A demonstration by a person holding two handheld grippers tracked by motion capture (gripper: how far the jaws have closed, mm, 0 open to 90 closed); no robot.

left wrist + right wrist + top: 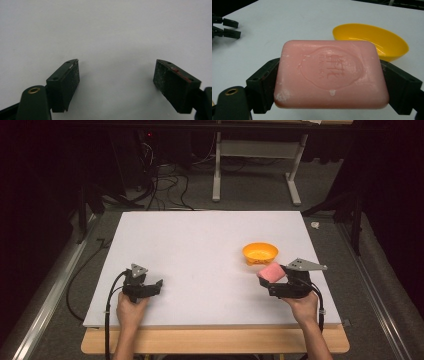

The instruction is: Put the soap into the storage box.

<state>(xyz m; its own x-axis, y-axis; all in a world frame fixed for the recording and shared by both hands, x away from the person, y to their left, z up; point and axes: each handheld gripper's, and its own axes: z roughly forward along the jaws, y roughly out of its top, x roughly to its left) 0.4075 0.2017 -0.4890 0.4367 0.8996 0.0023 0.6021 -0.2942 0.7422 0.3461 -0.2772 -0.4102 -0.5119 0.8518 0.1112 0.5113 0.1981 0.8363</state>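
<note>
One pink soap bar [330, 75] sits clamped in the right hand-held gripper [274, 279], just beside one yellow bowl [260, 253] on the white bench [200, 240]. The left hand-held gripper [116, 82] stands apart, holding nothing.

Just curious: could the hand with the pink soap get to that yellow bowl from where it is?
Probably yes. The right gripper holds the soap just short of the yellow bowl, with bare white table between.
</note>
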